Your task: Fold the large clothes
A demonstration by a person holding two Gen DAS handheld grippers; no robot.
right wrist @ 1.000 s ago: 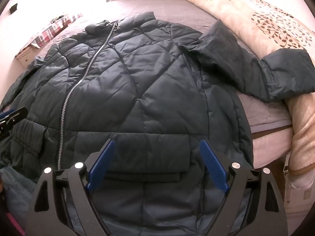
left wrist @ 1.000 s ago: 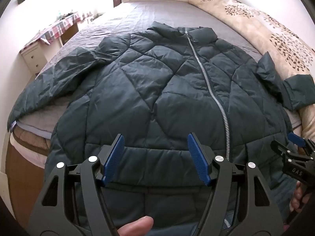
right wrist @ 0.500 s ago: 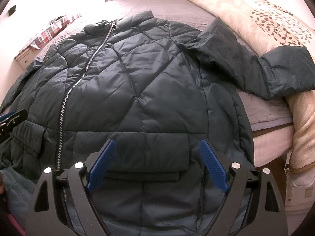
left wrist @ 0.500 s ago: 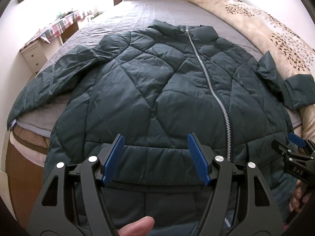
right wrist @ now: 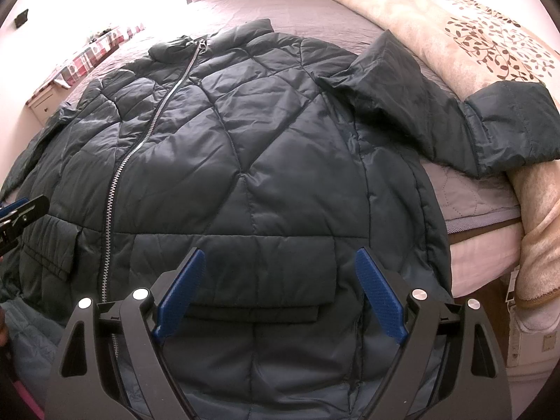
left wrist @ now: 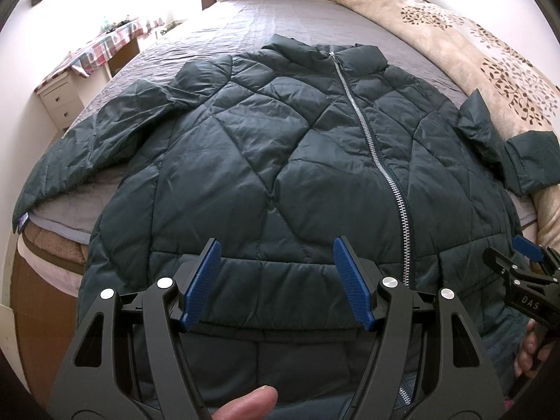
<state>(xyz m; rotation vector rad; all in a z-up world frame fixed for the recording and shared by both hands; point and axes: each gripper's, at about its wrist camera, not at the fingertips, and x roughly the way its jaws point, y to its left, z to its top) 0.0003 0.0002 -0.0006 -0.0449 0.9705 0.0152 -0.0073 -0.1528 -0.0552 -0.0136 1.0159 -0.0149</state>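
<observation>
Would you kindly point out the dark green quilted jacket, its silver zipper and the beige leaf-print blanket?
dark green quilted jacket [left wrist: 224, 161], left wrist view, chest panel.
silver zipper [left wrist: 379, 161], left wrist view, mid-length teeth.
beige leaf-print blanket [right wrist: 455, 17], right wrist view, top surface.

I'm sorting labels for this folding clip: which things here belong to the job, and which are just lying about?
Job:
- dark quilted jacket, zipped, spread on the bed
- left gripper, open
- right gripper, open

Lying about:
- leaf-print blanket
- white drawer unit under a checked cloth
</observation>
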